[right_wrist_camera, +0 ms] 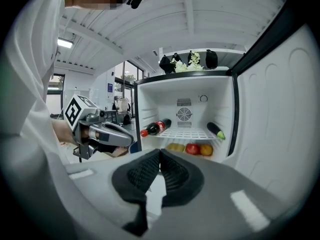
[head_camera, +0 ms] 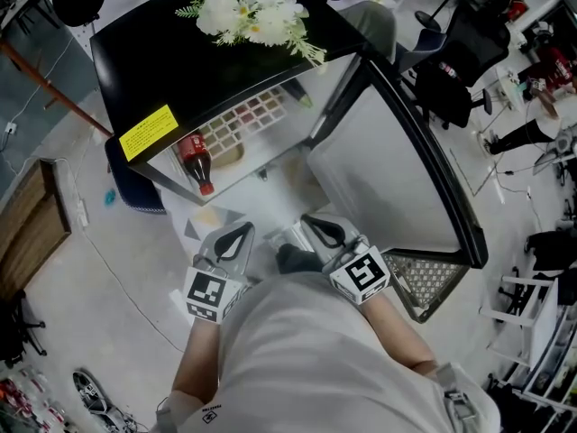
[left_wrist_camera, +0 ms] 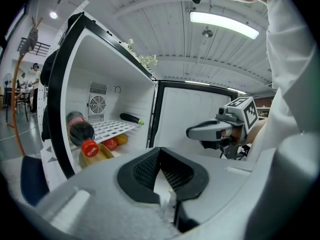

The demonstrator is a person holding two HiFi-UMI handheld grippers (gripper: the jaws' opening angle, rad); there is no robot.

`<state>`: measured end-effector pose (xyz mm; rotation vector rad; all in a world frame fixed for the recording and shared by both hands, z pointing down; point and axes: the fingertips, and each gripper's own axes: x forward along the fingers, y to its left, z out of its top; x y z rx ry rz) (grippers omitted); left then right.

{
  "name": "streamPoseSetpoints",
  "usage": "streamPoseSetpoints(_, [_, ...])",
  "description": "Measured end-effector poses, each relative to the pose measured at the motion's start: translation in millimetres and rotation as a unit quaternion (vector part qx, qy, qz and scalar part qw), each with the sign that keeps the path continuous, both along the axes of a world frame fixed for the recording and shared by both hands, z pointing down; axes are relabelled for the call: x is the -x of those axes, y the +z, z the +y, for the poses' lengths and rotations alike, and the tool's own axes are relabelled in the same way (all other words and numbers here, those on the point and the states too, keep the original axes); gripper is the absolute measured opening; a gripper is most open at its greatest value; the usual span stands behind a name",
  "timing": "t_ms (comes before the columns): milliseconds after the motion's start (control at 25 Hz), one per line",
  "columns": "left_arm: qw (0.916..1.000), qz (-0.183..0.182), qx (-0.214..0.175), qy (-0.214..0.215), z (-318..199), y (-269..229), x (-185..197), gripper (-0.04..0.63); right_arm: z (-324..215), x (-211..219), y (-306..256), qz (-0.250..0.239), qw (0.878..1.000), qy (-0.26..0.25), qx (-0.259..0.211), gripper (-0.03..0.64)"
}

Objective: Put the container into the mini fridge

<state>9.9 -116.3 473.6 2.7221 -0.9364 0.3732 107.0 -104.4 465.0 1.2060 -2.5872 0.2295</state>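
The mini fridge (head_camera: pixel 162 52) stands with its door (head_camera: pixel 388 179) swung wide to the right. On its wire shelf lie a cola bottle (head_camera: pixel 196 161) (right_wrist_camera: pixel 156 127) and a dark eggplant (right_wrist_camera: pixel 216 130). Under the shelf sit a yellowish container (right_wrist_camera: pixel 175 147) (left_wrist_camera: pixel 97 154), a tomato (right_wrist_camera: pixel 192 148) and an orange (right_wrist_camera: pixel 205 149). My left gripper (head_camera: pixel 236 233) (left_wrist_camera: pixel 160 151) and right gripper (head_camera: pixel 317 224) (right_wrist_camera: pixel 160 151) hover side by side in front of the opening. Both are shut with nothing between the pads. Each gripper view shows the other gripper beside it.
White flowers (head_camera: pixel 252 12) lie on the fridge top. A wire mesh basket (head_camera: pixel 424 278) sits on the floor below the door's lower edge. A wooden board (head_camera: pixel 32 224) lies at the left, a black office chair (head_camera: pixel 451 70) at the back right, and shoes (head_camera: pixel 90 391) on the floor at the lower left.
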Motion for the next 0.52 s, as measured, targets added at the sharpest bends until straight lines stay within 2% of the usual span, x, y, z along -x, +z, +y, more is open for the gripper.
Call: streamPoseSetpoints(520, [1.0000,-0.006,0.006,0.002,2.2,4.1,-7.7,0.009,-3.6,-1.3,-1.0,0.003,1.000,-0.009,0.000,0.003])
